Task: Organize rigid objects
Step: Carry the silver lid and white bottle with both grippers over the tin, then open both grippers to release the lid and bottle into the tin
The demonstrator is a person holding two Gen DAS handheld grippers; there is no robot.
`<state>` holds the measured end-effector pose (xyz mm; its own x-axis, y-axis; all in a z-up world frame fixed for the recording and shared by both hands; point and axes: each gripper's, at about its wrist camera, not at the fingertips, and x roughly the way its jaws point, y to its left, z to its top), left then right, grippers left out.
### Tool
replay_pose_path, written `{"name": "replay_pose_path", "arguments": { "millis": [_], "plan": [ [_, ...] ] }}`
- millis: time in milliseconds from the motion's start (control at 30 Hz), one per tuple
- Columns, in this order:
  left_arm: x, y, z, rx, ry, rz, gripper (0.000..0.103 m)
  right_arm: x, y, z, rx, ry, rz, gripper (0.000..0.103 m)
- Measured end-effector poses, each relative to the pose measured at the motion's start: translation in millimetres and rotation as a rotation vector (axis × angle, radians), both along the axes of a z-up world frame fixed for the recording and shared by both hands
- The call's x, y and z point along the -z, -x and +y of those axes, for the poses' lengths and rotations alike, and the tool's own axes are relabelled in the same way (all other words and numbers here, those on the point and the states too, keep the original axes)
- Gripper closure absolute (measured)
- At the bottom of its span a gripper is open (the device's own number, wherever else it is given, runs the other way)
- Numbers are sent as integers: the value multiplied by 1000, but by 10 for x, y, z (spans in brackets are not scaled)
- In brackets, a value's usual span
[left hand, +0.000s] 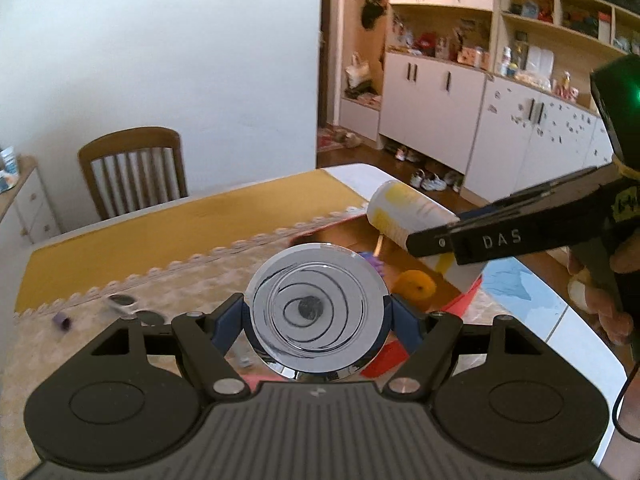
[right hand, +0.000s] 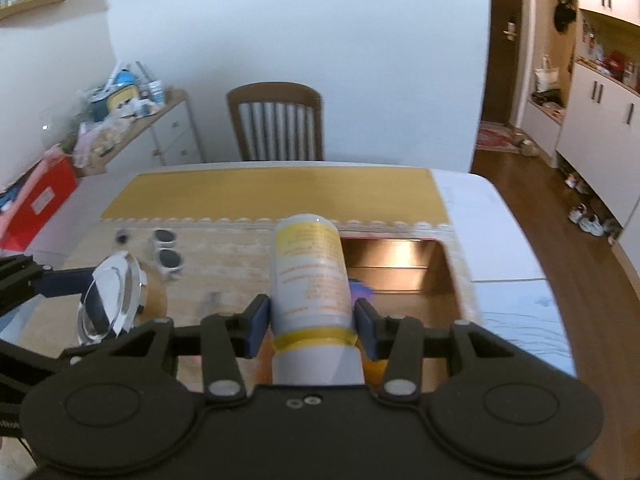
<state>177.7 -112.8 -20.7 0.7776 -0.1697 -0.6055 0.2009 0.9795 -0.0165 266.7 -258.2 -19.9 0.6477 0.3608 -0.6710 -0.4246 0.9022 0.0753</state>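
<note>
Left gripper (left hand: 316,320) clamping round mirror (left hand: 316,312) by its rim; right gripper (right hand: 312,320) squeezing spray can (right hand: 308,276) mid-body. We are carrying both above the red box (right hand: 400,264): rigid, light, slippery; mirror likely fragile.

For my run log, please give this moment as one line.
left gripper: shut on round mirror | right gripper: shut on white-yellow bottle | both above table | red box: open

Glossy chrome disc (left hand: 316,308), wooden chair (left hand: 134,168)

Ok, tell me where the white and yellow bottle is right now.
The white and yellow bottle is clamped in the right gripper, held above the table beside the open box.
</note>
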Motion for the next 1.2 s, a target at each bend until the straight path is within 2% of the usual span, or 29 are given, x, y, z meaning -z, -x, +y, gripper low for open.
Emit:
{"name": "replay_pose_path", "arguments": {
  "millis": [233,500,833,1200],
  "plan": [
    [205,-392,-521,26,-55,68,26,133,-311,-428,32,16,16,59],
    [495,-872,-899,1,-98,189,26,382,-647,-597,10,20,52,59],
    [714,-1197,-1008,-56,-130,291,26,590,-958,-515,-44,35,86,59],
    [770,-1412,-986,-118,-107,321,26,765,-1096,-467,-87,63,107,59]
  ]
}}
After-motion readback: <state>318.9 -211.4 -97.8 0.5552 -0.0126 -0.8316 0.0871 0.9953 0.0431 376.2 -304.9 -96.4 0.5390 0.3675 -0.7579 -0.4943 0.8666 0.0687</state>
